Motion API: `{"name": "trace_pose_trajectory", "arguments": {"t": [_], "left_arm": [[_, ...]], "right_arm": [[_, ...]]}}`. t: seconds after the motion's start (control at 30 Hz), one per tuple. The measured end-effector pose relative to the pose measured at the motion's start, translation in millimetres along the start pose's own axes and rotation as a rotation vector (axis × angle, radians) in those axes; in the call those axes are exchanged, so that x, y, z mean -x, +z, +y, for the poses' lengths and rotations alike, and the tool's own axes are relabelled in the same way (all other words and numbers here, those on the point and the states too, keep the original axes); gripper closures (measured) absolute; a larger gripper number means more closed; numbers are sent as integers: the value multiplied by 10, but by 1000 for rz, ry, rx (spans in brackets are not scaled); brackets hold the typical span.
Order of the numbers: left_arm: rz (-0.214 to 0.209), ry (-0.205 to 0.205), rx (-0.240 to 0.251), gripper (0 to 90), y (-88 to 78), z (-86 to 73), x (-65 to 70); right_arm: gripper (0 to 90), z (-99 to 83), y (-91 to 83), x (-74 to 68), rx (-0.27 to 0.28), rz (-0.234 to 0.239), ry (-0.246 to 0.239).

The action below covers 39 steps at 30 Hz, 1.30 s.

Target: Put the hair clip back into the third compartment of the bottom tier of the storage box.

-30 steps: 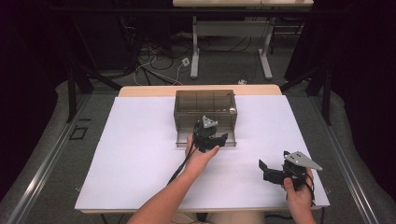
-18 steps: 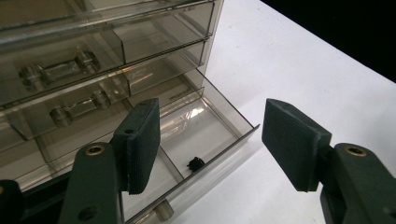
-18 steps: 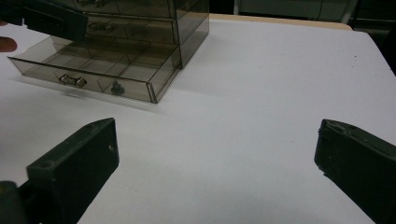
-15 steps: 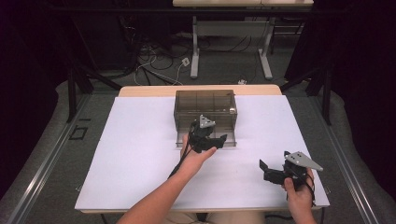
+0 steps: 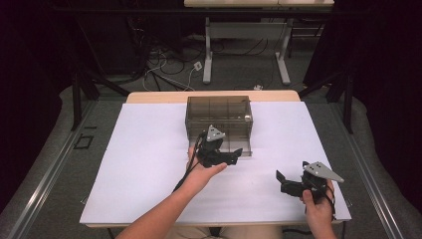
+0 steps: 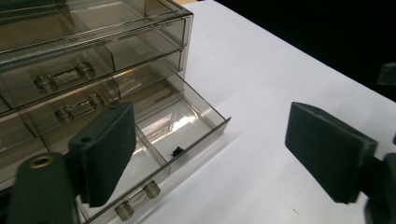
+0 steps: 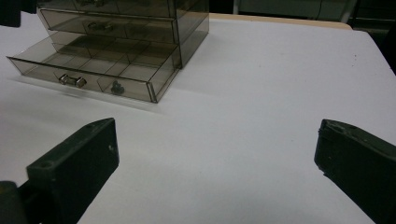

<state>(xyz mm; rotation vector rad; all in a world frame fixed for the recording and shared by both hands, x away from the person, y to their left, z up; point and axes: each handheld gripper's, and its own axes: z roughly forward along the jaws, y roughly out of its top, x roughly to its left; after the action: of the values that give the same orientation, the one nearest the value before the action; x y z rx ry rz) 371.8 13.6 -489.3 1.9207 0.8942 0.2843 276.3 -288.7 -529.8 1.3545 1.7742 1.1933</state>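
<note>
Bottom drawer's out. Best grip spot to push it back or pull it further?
Take the clear bar handle at the middle of the bottom drawer front. Come in from the front, along the drawer's slide direction, jaws above and below the bar. It stands off the front on two posts, so there looks to be room behind it. The left gripper is nearest and open.

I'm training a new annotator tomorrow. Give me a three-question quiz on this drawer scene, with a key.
1. True or false: the bottom drawer of the smoky drawer cabinet is pulled out.
2. Which hand-held gripper is nearer the cabinet: A left, B right?
3. Fill in: a small black ____ lies in the open drawer.

Key: 1 true; 2 A; 3 object, too small to identify.
</note>
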Motion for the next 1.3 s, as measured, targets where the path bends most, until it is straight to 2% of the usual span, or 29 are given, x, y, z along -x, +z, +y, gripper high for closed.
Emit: {"name": "trace_pose_trajectory", "arguments": {"t": [0.2, 0.37, 0.53, 0.67, 0.87, 0.97, 1.23, 1.3], "left_arm": [[15, -12, 4, 50, -103, -43, -31], [17, -34, 7, 39, -200, -91, -77], [7, -73, 14, 4, -325, -151, -135], [19, -78, 25, 4, -458, -211, -211], [38, -127, 52, 4, -682, -324, -327], [58, -130, 65, 4, -802, -385, -382], [86, -159, 81, 4, -1099, -609, -504], [87, -179, 87, 4, -1171, -659, -540]], "right_arm": [[0, 0, -3, 4, -3, -2, -6], [0, -1, -3, 1, -4, -3, -1], [0, -1, -3, 2, -3, -3, -2], [0, -1, -2, 2, 1, -3, -1], [0, -2, -2, -2, 0, -5, 0], [0, -1, -3, -11, -8, -3, 6], [0, -2, 6, -18, -4, -3, 6], [0, -1, 5, -20, -9, -4, 5]]}}
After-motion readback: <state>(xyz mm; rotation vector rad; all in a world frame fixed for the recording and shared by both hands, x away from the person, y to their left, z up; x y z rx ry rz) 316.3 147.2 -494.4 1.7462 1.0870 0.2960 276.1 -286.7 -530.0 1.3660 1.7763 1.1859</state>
